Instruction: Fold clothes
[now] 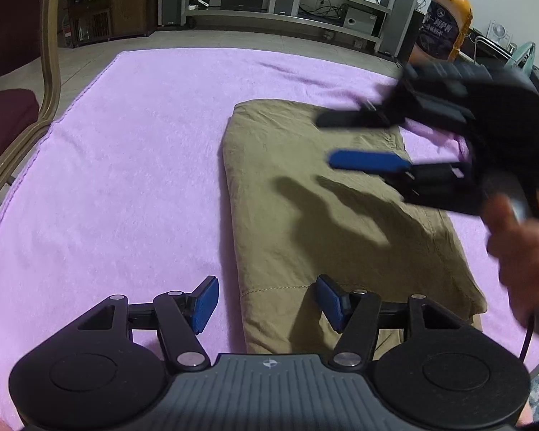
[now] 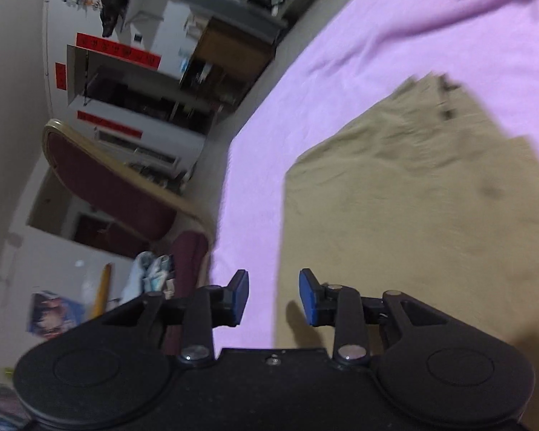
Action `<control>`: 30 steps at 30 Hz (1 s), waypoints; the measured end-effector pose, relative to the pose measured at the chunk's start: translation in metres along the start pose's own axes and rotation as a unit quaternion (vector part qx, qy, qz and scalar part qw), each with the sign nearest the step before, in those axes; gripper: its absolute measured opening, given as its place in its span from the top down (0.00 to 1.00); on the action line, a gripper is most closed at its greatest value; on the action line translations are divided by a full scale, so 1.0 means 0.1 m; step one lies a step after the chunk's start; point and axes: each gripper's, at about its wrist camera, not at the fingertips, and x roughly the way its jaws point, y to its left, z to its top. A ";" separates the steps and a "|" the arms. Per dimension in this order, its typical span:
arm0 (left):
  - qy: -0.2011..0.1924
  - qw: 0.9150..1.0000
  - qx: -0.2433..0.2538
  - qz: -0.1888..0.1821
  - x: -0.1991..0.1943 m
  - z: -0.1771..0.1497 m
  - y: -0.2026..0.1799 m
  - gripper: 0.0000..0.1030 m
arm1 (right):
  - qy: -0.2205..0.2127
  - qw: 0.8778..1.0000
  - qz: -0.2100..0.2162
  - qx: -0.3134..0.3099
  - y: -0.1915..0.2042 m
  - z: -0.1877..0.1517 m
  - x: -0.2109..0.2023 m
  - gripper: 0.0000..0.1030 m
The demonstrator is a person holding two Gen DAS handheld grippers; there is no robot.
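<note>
A folded khaki garment (image 1: 341,222) lies on the pink cloth (image 1: 133,179) that covers the table. My left gripper (image 1: 267,303) is open and empty, just above the garment's near left corner. My right gripper (image 1: 348,140) shows in the left wrist view, blurred, open and empty, hovering over the garment's far right part. In the right wrist view the right gripper (image 2: 273,296) is open above the garment's (image 2: 413,215) edge and the pink cloth (image 2: 341,72).
A large orange drink bottle (image 1: 445,25) stands at the table's far right. A maroon chair with a gold frame (image 1: 14,115) stands left of the table and shows in the right wrist view (image 2: 111,186). Shelves and a cabinet (image 1: 111,7) stand beyond.
</note>
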 end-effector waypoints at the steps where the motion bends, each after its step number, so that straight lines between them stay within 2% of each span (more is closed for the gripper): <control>1: 0.000 1.000 0.002 -0.004 0.01 0.00 -0.01 0.43 | 0.022 1.000 0.018 0.010 0.01 0.09 0.10 0.63; 3: 0.005 1.000 0.003 -0.014 0.04 0.02 -0.02 0.42 | 0.061 0.997 0.037 -0.002 0.07 0.20 0.34 0.63; 6: 0.017 1.000 -0.003 -0.023 0.09 0.03 0.00 0.38 | 0.116 0.992 0.002 -0.056 0.12 0.30 0.74 0.64; 8: 0.025 0.999 -0.009 -0.027 0.12 0.04 0.03 0.36 | 0.137 0.986 -0.028 -0.089 0.12 0.37 0.98 0.85; 9: 0.029 0.999 -0.014 -0.031 0.14 0.05 0.05 0.35 | 0.128 0.986 -0.040 -0.097 0.09 0.43 1.05 1.00; 12: 0.042 0.998 -0.028 -0.038 0.20 0.08 0.11 0.28 | 0.020 0.990 -0.088 -0.110 -0.02 0.71 1.02 1.00; 13: 0.045 0.998 -0.031 -0.040 0.20 0.09 0.13 0.28 | -0.034 0.990 -0.100 -0.089 -0.06 0.78 0.90 0.97; 14: 0.046 0.998 -0.032 -0.040 0.20 0.09 0.13 0.29 | -0.086 0.988 -0.112 -0.069 -0.10 0.85 0.78 0.90; 15: 0.042 0.998 -0.031 -0.039 0.18 0.10 0.13 0.29 | -0.128 0.982 -0.130 -0.053 -0.11 0.87 0.61 0.75; 17: 0.030 0.999 -0.022 -0.035 0.12 0.09 0.09 0.33 | -0.140 0.986 -0.090 -0.030 -0.16 0.84 0.25 0.74; 18: 0.025 0.999 -0.017 -0.035 0.10 0.09 0.07 0.38 | -0.144 0.987 -0.071 -0.020 -0.18 0.81 0.07 0.74; 20: 0.024 0.999 -0.012 -0.037 0.09 0.08 0.05 0.38 | -0.121 0.992 -0.034 -0.021 -0.20 0.69 -0.22 0.74; 22: 0.024 0.999 -0.011 -0.034 0.11 0.07 0.04 0.37 | -0.095 0.995 -0.037 -0.004 -0.26 0.56 -0.34 0.72; 23: 0.025 0.999 -0.014 -0.035 0.11 0.07 0.05 0.37 | -0.088 0.995 -0.052 0.015 -0.36 0.54 -0.37 0.72; 24: 0.026 0.999 -0.016 -0.036 0.12 0.08 0.06 0.37 | -0.095 0.992 -0.077 0.040 -0.47 0.52 -0.40 0.72; 25: 0.027 0.999 -0.019 -0.037 0.12 0.08 0.07 0.37 | -0.123 0.986 -0.082 0.074 -0.59 0.54 -0.48 0.82; 26: 0.028 0.999 -0.021 -0.038 0.13 0.08 0.08 0.36 | -0.153 0.978 -0.087 0.108 -0.71 0.56 -0.57 0.85; 27: 0.028 0.999 -0.024 -0.039 0.12 0.08 0.09 0.36 | -0.196 0.965 -0.104 0.139 -0.77 0.53 -0.71 0.79; 28: 0.028 0.998 -0.027 -0.039 0.11 0.08 0.08 0.36 | -0.227 0.952 -0.140 0.150 -0.76 0.50 -0.87 0.73; 29: 0.027 0.998 -0.029 -0.038 0.10 0.08 0.09 0.37 | -0.254 0.939 -0.171 0.159 -0.74 0.47 -1.01 0.73; 30: 0.025 0.999 -0.029 -0.035 0.08 0.07 0.09 0.37 | -0.248 0.944 -0.160 0.147 -0.68 0.43 -1.13 0.73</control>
